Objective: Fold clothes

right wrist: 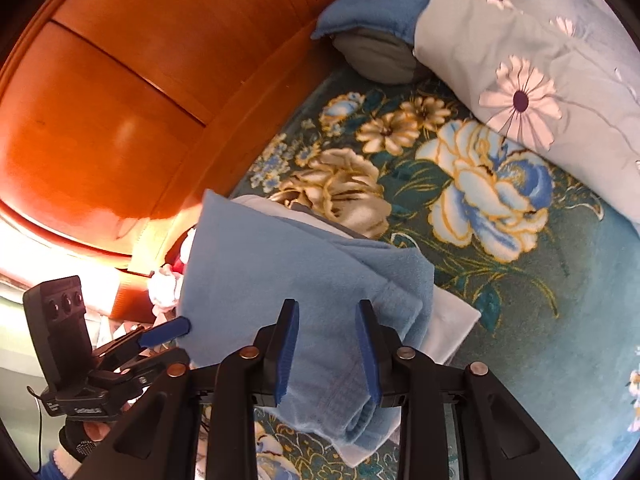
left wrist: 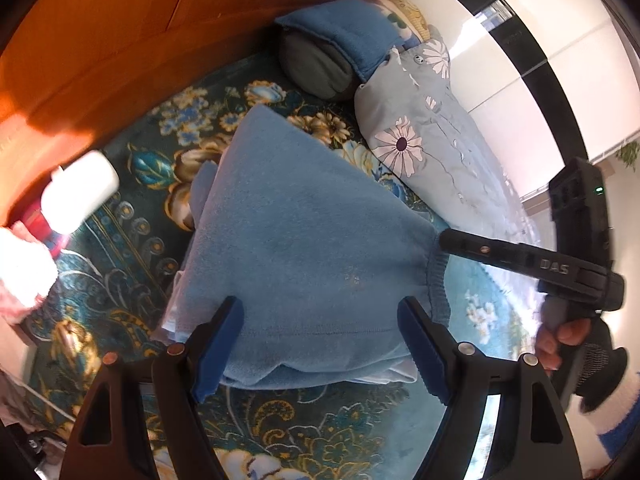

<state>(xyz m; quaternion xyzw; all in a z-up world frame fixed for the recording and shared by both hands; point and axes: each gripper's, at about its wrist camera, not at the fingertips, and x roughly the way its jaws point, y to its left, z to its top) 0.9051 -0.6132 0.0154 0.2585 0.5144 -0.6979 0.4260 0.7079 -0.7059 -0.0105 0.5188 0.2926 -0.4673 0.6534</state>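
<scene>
On the floral bedspread (right wrist: 460,200), a folded light-blue garment (left wrist: 304,248) lies below the wooden headboard (right wrist: 132,92).

The garment sits on a white folded piece (right wrist: 448,328), well short of the flowered grey pillow (right wrist: 552,92) and the blue pillow (left wrist: 348,36) nearer the headboard. The left gripper (left wrist: 320,344) hovers over the garment's near edge, its blue pads set wide apart with cloth showing between but unpressed. The right gripper (right wrist: 327,350) is at the ribbed hem, its jaws partly closed around a fold; whether the pads press it I cannot tell.
</scene>
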